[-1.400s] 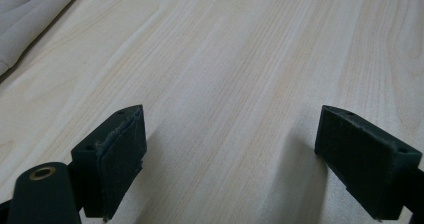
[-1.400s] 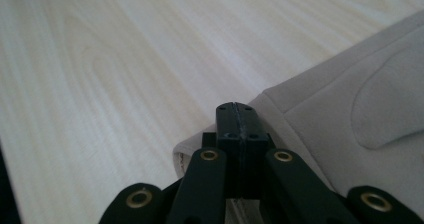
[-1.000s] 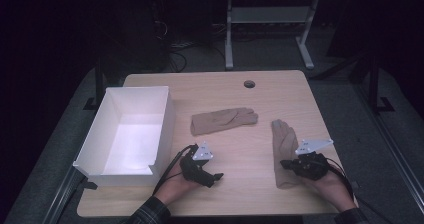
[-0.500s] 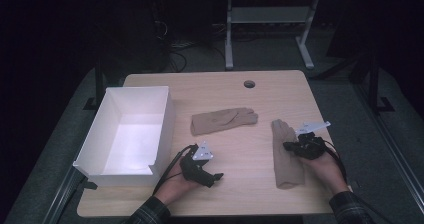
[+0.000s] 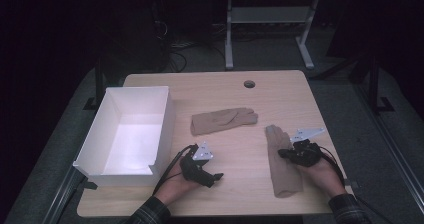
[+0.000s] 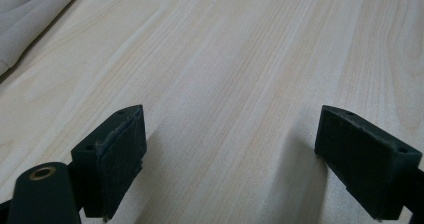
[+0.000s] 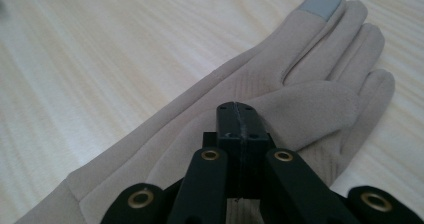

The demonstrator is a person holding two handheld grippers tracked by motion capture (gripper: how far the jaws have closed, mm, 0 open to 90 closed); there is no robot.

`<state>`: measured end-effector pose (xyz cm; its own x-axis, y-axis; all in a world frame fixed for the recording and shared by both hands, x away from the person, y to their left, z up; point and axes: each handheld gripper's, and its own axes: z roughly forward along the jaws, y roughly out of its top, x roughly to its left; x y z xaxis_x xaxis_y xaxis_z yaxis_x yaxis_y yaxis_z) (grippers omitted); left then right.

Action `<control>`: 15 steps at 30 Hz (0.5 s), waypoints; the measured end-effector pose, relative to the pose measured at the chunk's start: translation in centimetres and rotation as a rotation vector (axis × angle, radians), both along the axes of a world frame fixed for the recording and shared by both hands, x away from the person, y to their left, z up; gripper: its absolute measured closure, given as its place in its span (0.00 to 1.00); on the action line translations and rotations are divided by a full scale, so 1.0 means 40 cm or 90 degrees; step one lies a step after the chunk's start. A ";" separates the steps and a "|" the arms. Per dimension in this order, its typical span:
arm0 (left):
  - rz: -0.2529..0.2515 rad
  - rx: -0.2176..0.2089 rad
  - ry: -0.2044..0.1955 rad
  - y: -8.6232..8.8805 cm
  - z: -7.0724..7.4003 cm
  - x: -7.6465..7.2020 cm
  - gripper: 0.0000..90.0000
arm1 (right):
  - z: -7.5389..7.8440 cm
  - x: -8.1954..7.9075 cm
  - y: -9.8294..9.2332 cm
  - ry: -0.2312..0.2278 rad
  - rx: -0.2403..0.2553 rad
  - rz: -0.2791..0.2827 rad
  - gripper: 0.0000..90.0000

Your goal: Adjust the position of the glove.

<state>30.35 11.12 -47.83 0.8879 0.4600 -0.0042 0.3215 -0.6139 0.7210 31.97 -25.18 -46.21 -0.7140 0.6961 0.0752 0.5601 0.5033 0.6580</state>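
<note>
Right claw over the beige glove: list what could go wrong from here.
The right claw is shut, jaws pressed together above the beige fabric glove with no cloth between them; lifting now would likely leave the glove behind. Pushing down closed may bunch it. The white open box lies across the table, a long carry.

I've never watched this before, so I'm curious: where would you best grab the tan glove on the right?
Probably at the thumb fold of the right glove. The glove lies flat, so most of it gives the jaws no edge, but the thumb is folded over the palm and makes a raised flap. Come from above on the thumb side, where the right gripper sits shut.
</note>
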 end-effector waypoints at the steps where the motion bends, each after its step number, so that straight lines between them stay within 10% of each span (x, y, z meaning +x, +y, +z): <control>1: 0.000 0.000 0.000 0.000 0.000 0.000 0.14 | 0.002 -0.007 0.003 0.003 -0.003 -0.001 1.00; 15: 0.000 -0.001 0.000 0.000 0.000 0.000 0.14 | 0.046 -0.022 -0.019 -0.059 0.020 -0.037 0.82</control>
